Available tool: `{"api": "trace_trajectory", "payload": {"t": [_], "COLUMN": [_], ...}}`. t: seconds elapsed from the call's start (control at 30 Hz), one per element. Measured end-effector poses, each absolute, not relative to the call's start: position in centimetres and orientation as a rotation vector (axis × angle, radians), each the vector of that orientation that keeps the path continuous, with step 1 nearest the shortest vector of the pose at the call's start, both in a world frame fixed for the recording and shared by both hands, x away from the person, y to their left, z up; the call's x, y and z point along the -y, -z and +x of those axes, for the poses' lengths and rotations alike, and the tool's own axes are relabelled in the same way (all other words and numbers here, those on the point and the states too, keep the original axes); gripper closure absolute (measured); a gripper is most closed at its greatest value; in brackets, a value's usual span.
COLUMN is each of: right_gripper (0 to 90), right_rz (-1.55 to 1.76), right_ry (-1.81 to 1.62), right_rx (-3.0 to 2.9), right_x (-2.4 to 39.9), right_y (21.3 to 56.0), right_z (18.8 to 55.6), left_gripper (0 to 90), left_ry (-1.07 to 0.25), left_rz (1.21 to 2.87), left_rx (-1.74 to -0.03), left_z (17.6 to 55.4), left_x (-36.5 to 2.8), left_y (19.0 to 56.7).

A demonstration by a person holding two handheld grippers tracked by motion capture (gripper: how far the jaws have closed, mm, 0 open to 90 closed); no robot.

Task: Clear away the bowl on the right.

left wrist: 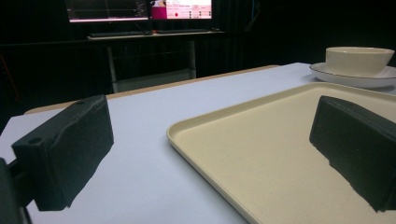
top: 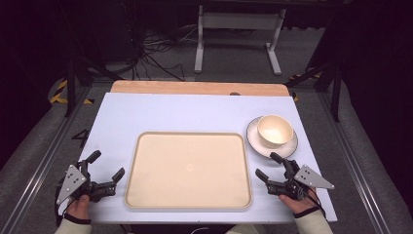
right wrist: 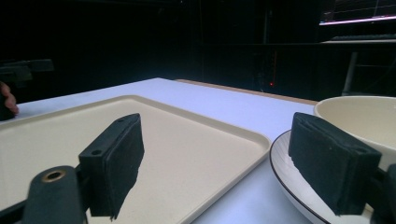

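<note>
A: Claws first, nearest us. Left gripper (top: 108, 165) sits low at the near left corner of the table (top: 195, 109), jaws spread wide, nothing btwn them. Right gripper (top: 270, 165) mirrors it at the near right, also spread, also empty.

B: What's closest to each?

A: Tray (top: 188, 204) lies btwn the two claws, flat on the table. Left claw's inner jaw is just beside the tray's left rim, and the right claw's inner jaw is just beside its right rim; can't tell if either touches. Just beyond the right claw, slightly to its outer side, sits the bowl (top: 275, 130) on its saucer (top: 258, 146).

B: So bowl's the likely target?

A: Prob, since the right claw points at it. In the right gripper view the saucer (right wrist: 289, 186) rim is right under the outer jaw w/ the bowl (right wrist: 359, 116) rising behind it.

B: Handling?

A: Looks like glazed ceramic: stiff, smooth, likely slippery, chips if knocked. Bowl rests loose on the saucer, so lifting the saucer alone could let it slide. I'd pinch the bowl's wall at the rim, one jaw inside, one outside, squeeze gently. Looks too wide to straddle whole.

B: And past that?

A: Wood edge of the table, then dark floor.
</note>
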State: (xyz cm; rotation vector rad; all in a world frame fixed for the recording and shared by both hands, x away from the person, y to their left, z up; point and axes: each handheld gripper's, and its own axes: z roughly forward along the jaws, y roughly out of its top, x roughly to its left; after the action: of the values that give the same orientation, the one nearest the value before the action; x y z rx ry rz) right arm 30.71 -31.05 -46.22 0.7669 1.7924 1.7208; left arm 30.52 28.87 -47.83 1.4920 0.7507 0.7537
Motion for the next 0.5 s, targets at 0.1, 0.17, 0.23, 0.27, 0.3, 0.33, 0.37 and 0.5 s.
{"api": "trace_trajectory", "payload": {"t": [0.1, 0.17, 0.23, 0.27, 0.3, 0.33, 0.37, 0.5], "right_gripper": [22.8, 25.6, 30.7, 33.7, 35.3, 36.7, 37.8, 38.1], "right_rz": [0.724, 0.704, 0.706, 0.703, 0.703, 0.708, 0.715, 0.715], "right_ry": [-1.728, -1.723, -1.723, -1.731, -1.737, -1.742, -1.749, -1.776], "right_rx": [-1.802, -1.809, -1.811, -1.812, -1.81, -1.81, -1.811, -1.787], "right_x": [31.01, 30.91, 30.95, 30.98, 31.0, 31.09, 31.15, 31.17], "right_y": [46.26, 46.26, 46.24, 46.24, 46.24, 46.23, 46.2, 45.79], "right_z": [30.54, 30.48, 30.53, 30.52, 30.53, 30.57, 30.61, 30.72], "left_gripper": [0.2, 0.2, 0.2, 0.2, 0.2, 0.2, 0.2, 0.2], "left_ry": [-0.749, -0.746, -0.747, -0.748, -0.749, -0.749, -0.75, -0.749], "left_rz": [1.496, 1.493, 1.496, 1.496, 1.495, 1.495, 1.495, 1.497], "left_rx": [-0.755, -0.758, -0.755, -0.754, -0.754, -0.754, -0.753, -0.754], "left_z": [30.58, 30.59, 30.57, 30.56, 30.56, 30.56, 30.56, 30.57], "left_x": [-28.87, -28.87, -28.89, -28.89, -28.88, -28.88, -28.88, -28.86], "left_y": [47.81, 47.81, 47.81, 47.81, 47.81, 47.81, 47.81, 47.81]}}
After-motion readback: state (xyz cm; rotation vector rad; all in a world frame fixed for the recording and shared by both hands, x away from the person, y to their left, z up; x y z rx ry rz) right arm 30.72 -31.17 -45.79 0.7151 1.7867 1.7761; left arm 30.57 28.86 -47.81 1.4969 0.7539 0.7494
